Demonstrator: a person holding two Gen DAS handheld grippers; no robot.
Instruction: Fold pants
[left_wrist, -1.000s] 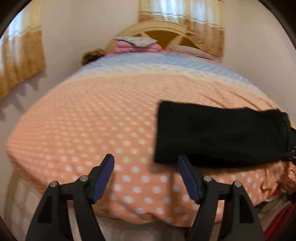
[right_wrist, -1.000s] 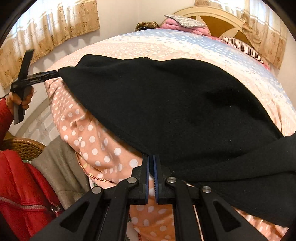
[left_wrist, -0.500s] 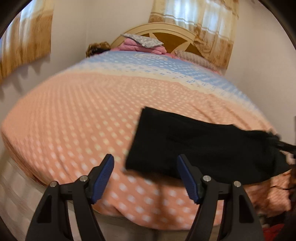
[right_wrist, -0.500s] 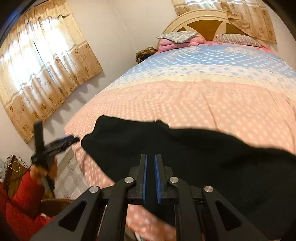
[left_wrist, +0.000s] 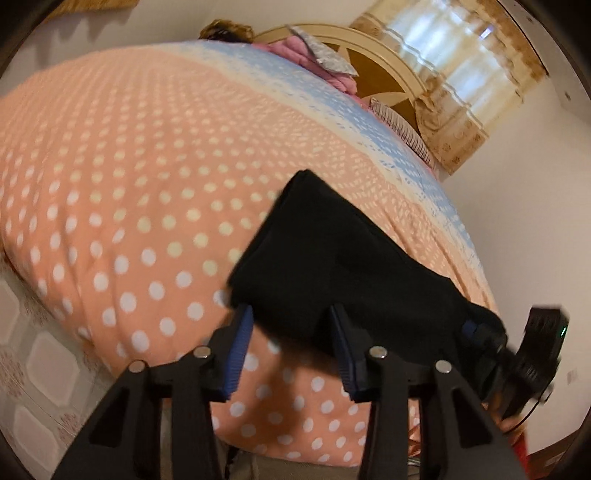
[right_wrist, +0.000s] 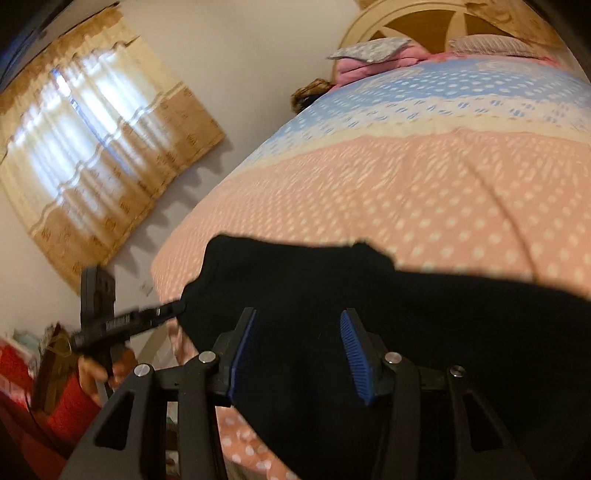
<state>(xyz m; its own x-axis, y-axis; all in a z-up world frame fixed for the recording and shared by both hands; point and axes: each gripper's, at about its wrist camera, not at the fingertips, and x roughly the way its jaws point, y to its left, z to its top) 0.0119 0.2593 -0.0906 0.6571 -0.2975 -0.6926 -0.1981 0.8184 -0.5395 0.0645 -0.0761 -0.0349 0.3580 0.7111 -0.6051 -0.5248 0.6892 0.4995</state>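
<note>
Two views show the black pants (left_wrist: 332, 266) lying as a long folded strip near the foot edge of the bed (left_wrist: 110, 184), on its pink polka-dot cover.

In the left wrist view, the left gripper (left_wrist: 291, 350) has just been closing, yet its blue pads (left_wrist: 238, 354) stand apart, bracketing the near left corner of the strip without visibly pressing it. The cloth's edge sits just above the fingertips, so the closing jaws may well catch only the top layer, or the bed cover beneath; either would drag the fold crooked. At the right, the other gripper reaches the far end of the strip.

In the right wrist view, the right gripper (right_wrist: 299, 350) has just been opening; its pads (right_wrist: 354, 354) are spread wide over dark fabric and clamp nothing. With that end free, the strip could slump or slide toward the bed's edge if the left side pulls now. The picture is blurred, and black on black hides the layers, so a misjudged regrasp seems likely.
</note>
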